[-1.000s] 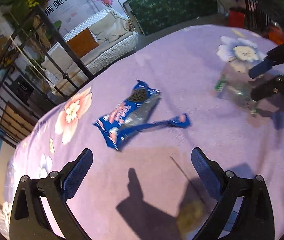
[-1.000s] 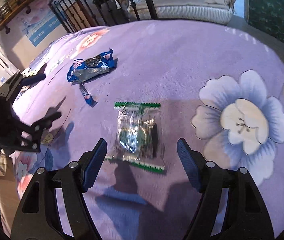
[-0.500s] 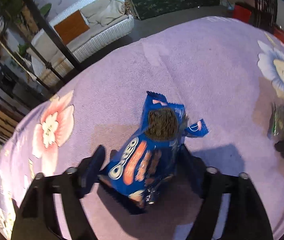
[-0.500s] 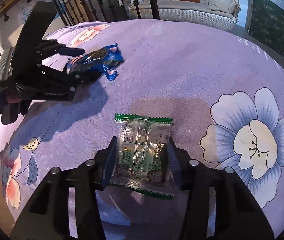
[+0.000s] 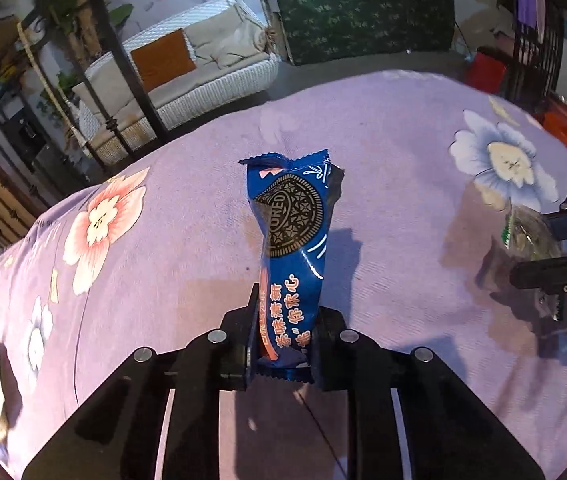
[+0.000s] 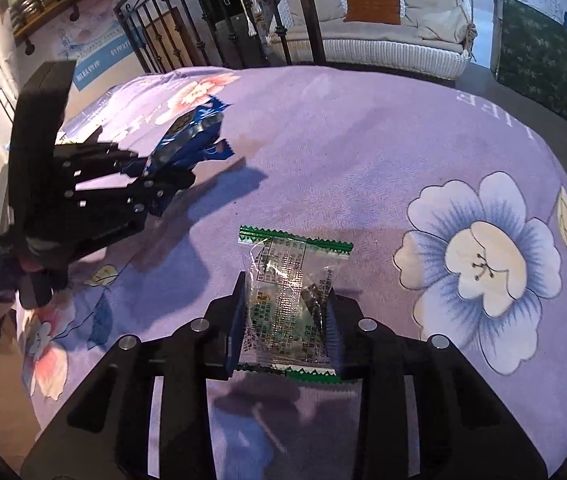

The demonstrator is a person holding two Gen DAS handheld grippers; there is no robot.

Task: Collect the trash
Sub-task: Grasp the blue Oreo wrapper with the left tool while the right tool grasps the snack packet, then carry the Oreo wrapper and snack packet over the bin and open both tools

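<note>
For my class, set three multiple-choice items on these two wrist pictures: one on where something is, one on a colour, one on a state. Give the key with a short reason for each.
1. Where is the blue biscuit wrapper?
A. Flat on the sofa
B. Between the fingers of the left gripper
C. On the floor

2. What colour are the zigzag edges of the clear wrapper?
A. Green
B. Red
C. Yellow

3. What is the state of the right gripper?
A. Wide open and holding nothing
B. Out of view
C. Shut on the clear wrapper

Key:
1 B, the wrapper stands up from between the two black fingers, above the purple flowered cloth.
2 A, green strips run along its top and bottom edges.
3 C, both fingers press the wrapper's sides.
</note>
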